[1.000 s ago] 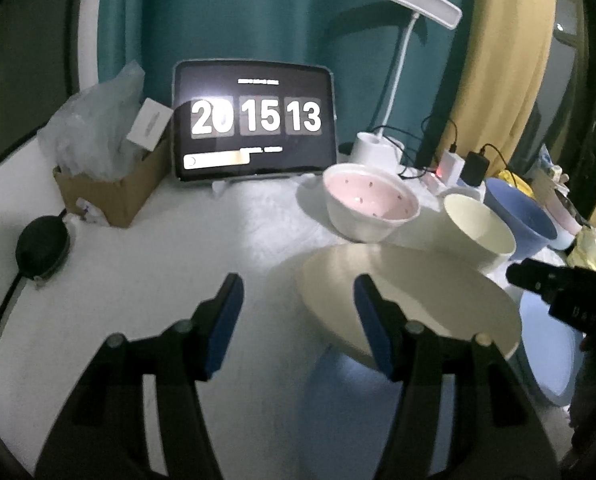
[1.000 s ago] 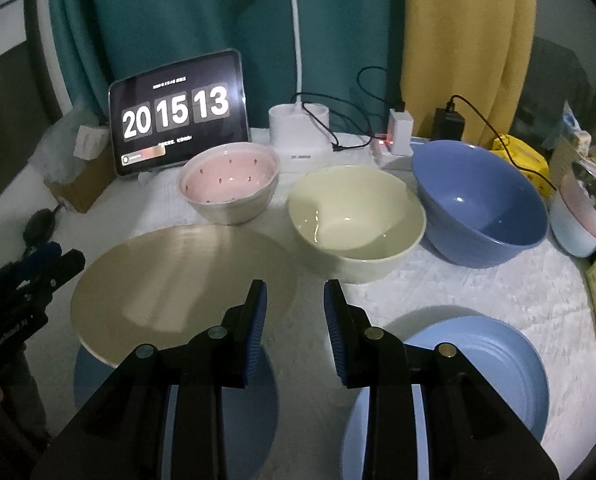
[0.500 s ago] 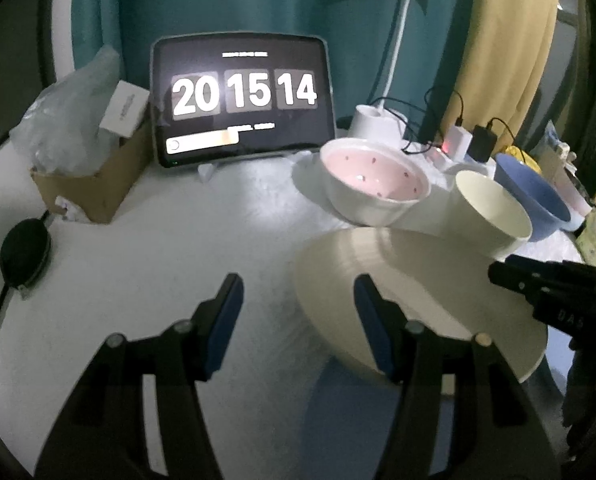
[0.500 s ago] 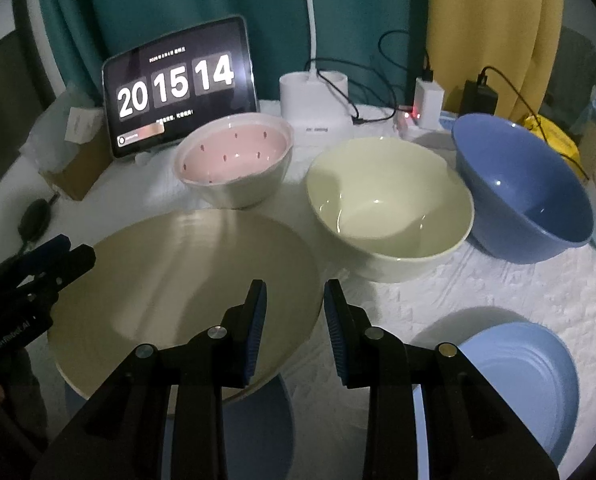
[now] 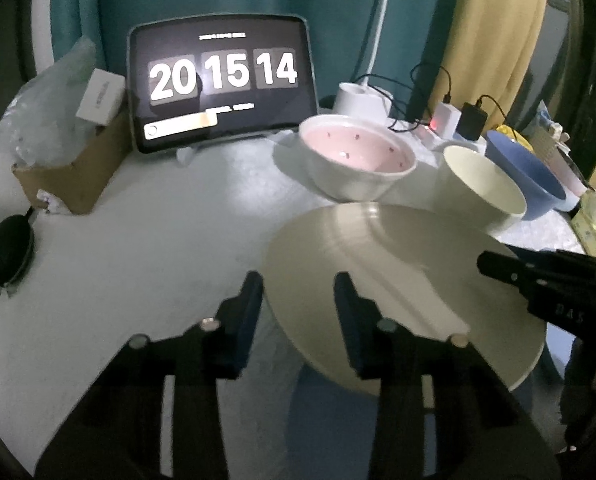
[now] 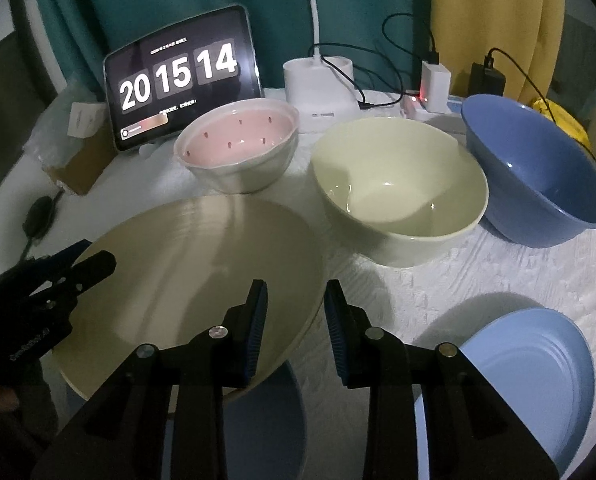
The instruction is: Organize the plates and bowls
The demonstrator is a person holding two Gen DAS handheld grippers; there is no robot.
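1. The pink bowl point(image 6: 240, 152) with dark specks, the pale yellow bowl point(image 6: 398, 188) and the dark blue bowl point(image 6: 538, 176) stand in a row across the middle of the right wrist view; all three look empty
2. A cardboard box point(image 5: 74, 176) at the left of the left wrist view holds crumpled clear plastic and a small white carton
3. The surface point(image 6: 418, 280) wears a white textured cloth; at its back a tablet point(image 5: 222, 80) shows a clock, beside a white lamp base point(image 6: 320, 88) and plugged chargers; teal and yellow curtains hang behind
4. A cream plate point(image 6: 202, 280) is tilted above a blue plate point(image 6: 266, 420) at lower centre; a second light blue plate point(image 6: 530, 368) lies lower right
5. The left tongs point(image 5: 298, 312) are closing, the cream plate's left rim between their pads, not visibly pinched
6. The right tongs point(image 6: 296, 320) stand narrow astride the plate's right rim; whether they press it I cannot tell
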